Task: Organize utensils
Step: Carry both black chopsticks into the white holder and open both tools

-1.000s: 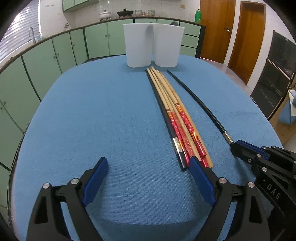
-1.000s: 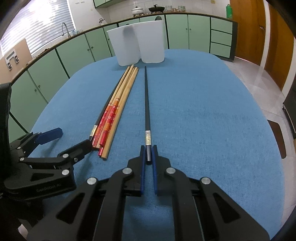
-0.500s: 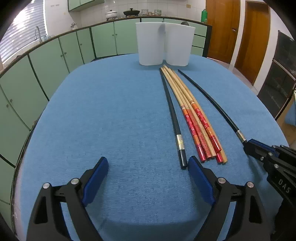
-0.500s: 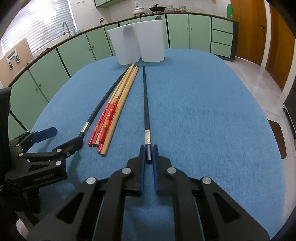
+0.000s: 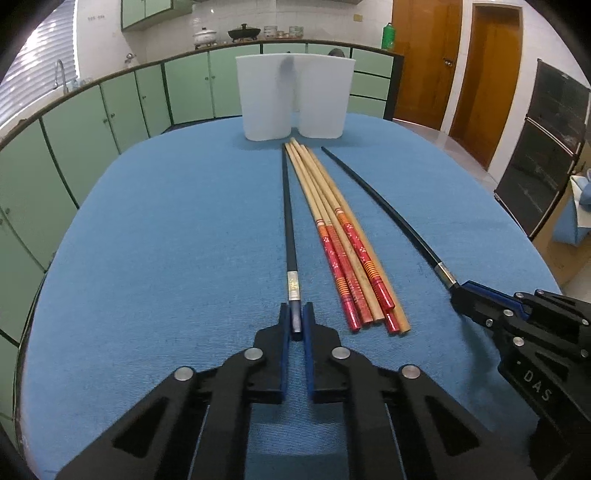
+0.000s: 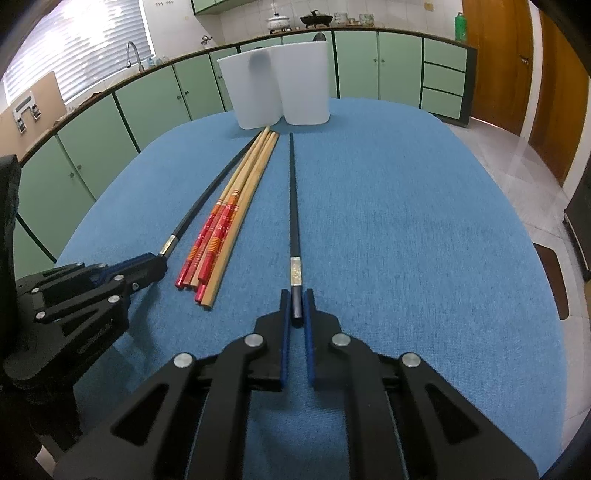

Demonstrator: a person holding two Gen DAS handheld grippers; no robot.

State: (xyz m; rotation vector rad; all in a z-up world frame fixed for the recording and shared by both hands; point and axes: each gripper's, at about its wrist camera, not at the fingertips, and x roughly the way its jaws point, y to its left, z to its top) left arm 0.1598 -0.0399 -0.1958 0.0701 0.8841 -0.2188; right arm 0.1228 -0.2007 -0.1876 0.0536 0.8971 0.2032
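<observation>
Blue cloth-covered table point(image 5: 147, 258), utensils laid lengthwise.
Two black chopsticks point(image 5: 288, 221) point(image 6: 293, 206) flank a wood-and-red chopstick bundle point(image 5: 332, 221); white twin-compartment holder point(image 5: 291, 99) stands beyond the tips, far from the grippers.

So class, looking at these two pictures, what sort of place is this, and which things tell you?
Most likely a home kitchen: green cabinets run under a worktop, a sink tap stands by the window, and pots sit on the counter behind the blue table.

Ahead of my fingers, green cabinets point(image 5: 110, 110) curve around; wooden doors point(image 5: 417, 62) and a green bottle point(image 5: 388, 36) stand to their right.
</observation>
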